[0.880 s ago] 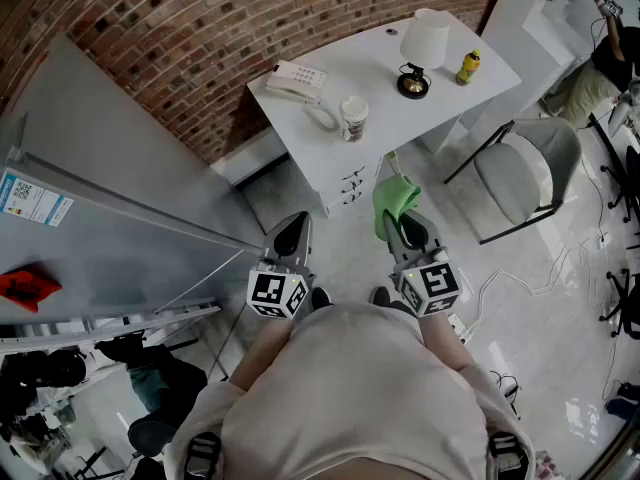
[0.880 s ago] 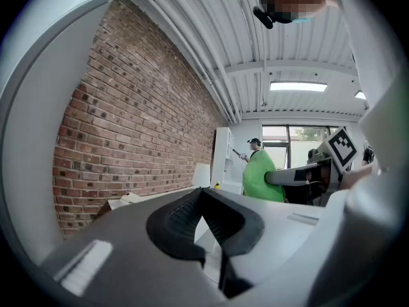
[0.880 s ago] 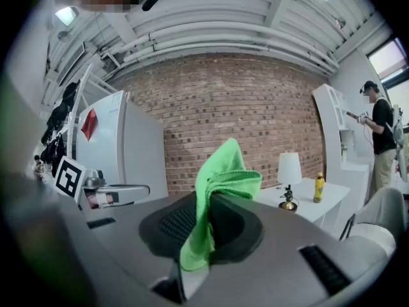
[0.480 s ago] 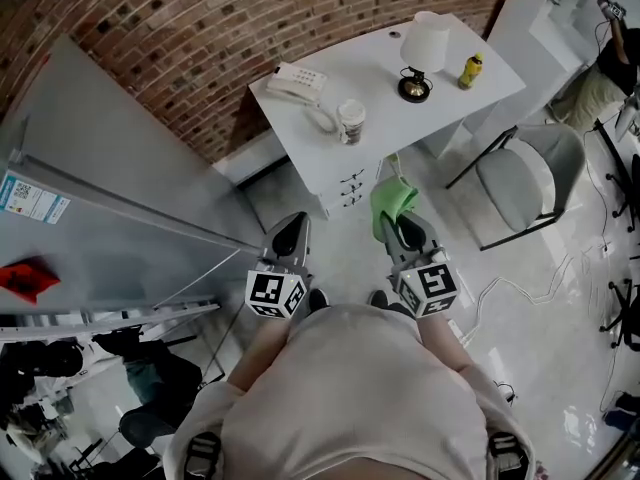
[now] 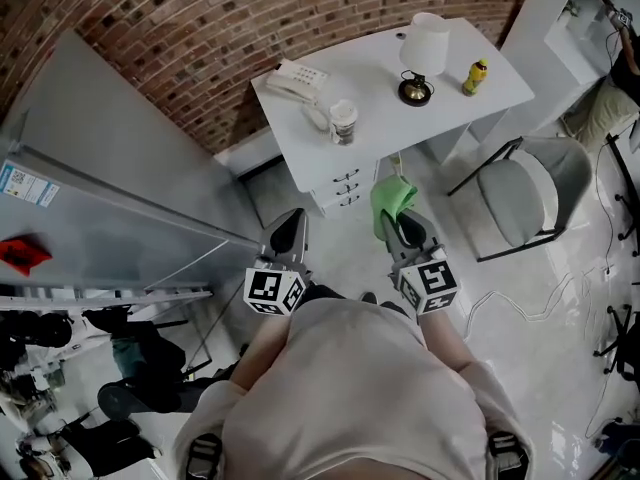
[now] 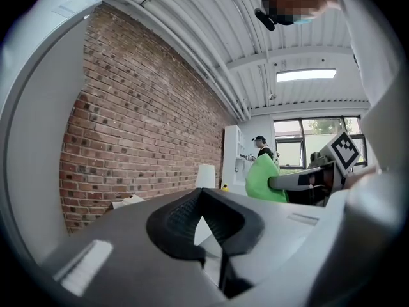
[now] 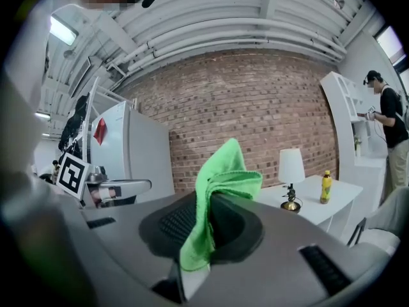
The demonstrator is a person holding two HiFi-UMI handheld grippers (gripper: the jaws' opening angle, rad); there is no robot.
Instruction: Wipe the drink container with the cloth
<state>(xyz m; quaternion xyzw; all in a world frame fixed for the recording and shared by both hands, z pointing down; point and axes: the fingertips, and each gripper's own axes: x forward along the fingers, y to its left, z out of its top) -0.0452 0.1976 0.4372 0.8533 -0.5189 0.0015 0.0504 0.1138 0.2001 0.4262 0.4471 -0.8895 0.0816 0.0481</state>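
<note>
Two grippers hung well short of the desk (image 5: 385, 118): right gripper (image 5: 403, 226) pinched the cloth (image 5: 393, 198); left gripper (image 5: 290, 232), jaws pressed together, held nothing. On it the bottle (image 5: 476, 75), probably the drink container, stood unwiped.

The cloth (image 7: 220, 184) is soft green fabric with a fine nap and a stitched hem. The right gripper (image 7: 203, 226) and left gripper (image 6: 203, 221) have matt grey plastic shells and black ribbed pads. The brick wall (image 5: 200, 28) is rough, the surface (image 5: 380, 68) smooth matt white, the floor (image 5: 560, 368) glossy, and the drink container (image 5: 475, 76) looks like yellow plastic
</note>
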